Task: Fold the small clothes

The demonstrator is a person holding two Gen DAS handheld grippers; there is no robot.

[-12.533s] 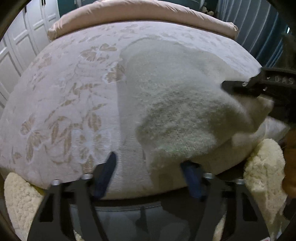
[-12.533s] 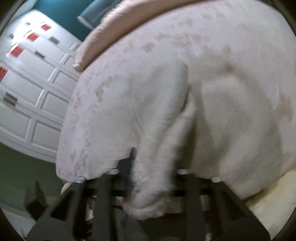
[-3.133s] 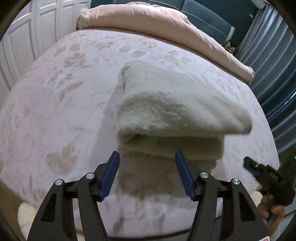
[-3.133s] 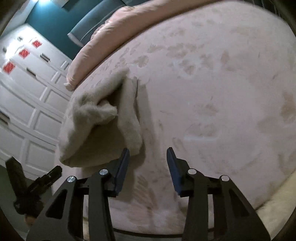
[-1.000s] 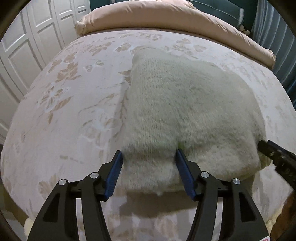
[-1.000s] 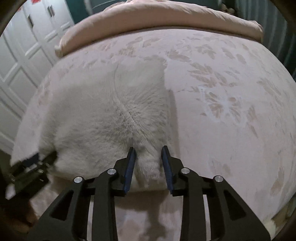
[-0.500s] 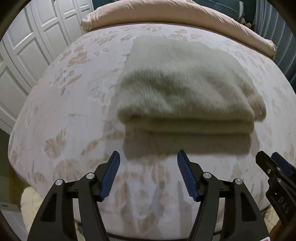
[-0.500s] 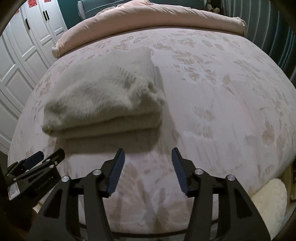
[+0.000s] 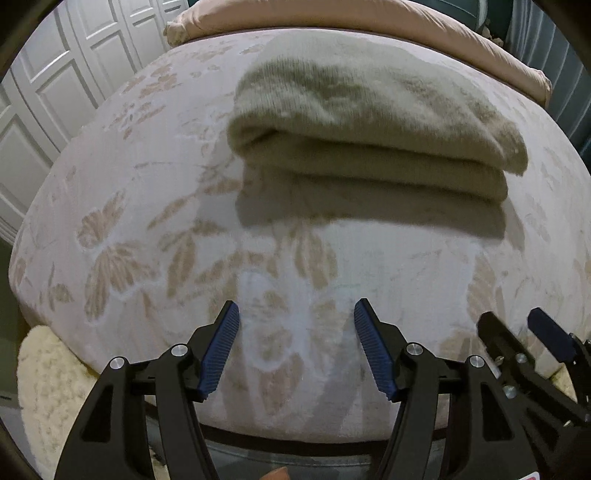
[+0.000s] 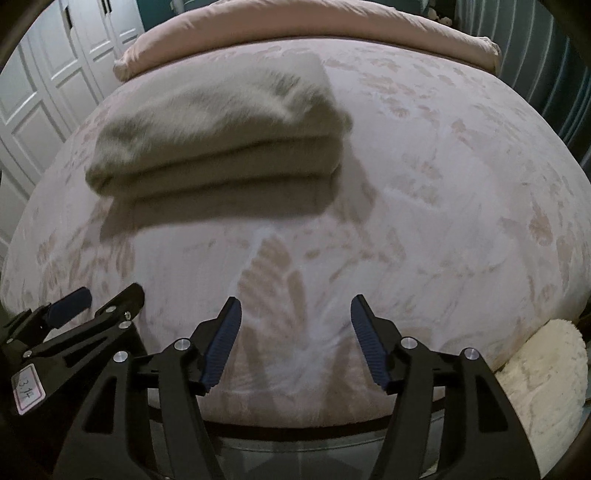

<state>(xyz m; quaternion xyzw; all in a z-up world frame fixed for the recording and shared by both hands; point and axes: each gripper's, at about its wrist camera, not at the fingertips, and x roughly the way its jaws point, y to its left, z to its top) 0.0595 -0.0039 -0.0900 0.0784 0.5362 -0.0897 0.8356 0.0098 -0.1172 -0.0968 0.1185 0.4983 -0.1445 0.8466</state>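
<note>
A folded cream sweater is lying in a neat stack on the bed, toward its middle, short of the pink duvet at the far edge. The left gripper is hanging over the near edge, jaws apart and empty. The right gripper, jaws having just been opening, is standing empty beside it.
</note>
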